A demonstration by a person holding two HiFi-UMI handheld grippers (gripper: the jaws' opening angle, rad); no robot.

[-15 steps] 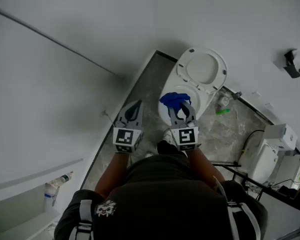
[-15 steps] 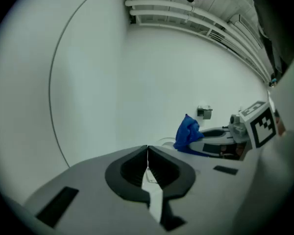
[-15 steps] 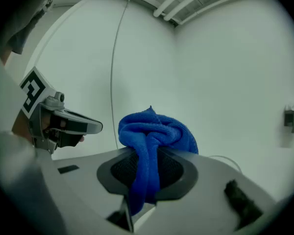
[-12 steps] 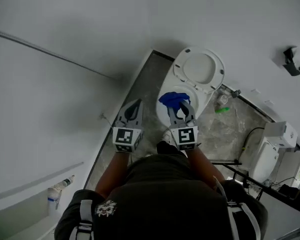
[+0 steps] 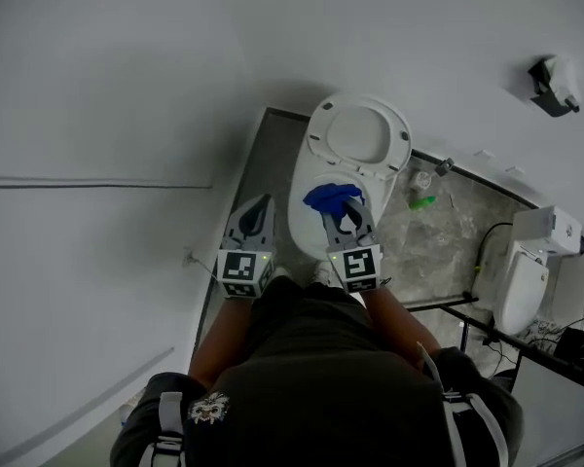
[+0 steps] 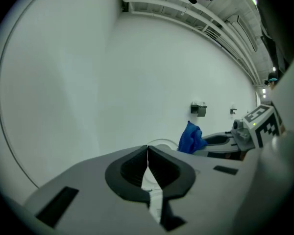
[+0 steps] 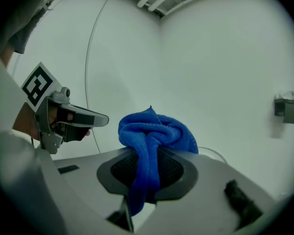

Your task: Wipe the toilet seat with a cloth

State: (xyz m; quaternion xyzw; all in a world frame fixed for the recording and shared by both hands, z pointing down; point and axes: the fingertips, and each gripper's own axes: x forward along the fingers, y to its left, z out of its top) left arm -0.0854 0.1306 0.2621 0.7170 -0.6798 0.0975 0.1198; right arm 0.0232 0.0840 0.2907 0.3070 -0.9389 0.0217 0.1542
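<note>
- Head view: our right gripper point(image 5: 346, 217) pinches the cloth point(image 5: 329, 197) over the seat point(image 5: 299, 214), whose long axis runs away from us.
- Our left gripper point(image 5: 263, 205), pressed together and empty, hangs left of the seat, farther from it.

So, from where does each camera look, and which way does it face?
Head view: on the person's head, facing steeply down at the toilet; shows torso, forearms, left gripper, right gripper.
Left gripper view: on the left gripper, along its shut empty jaws toward a white wall; right gripper at right.
Right gripper view: on the right gripper, along jaws shut on the cloth toward a wall corner; left gripper at left.
Shared: all three show the cloth; each gripper view shows the other gripper.
</note>
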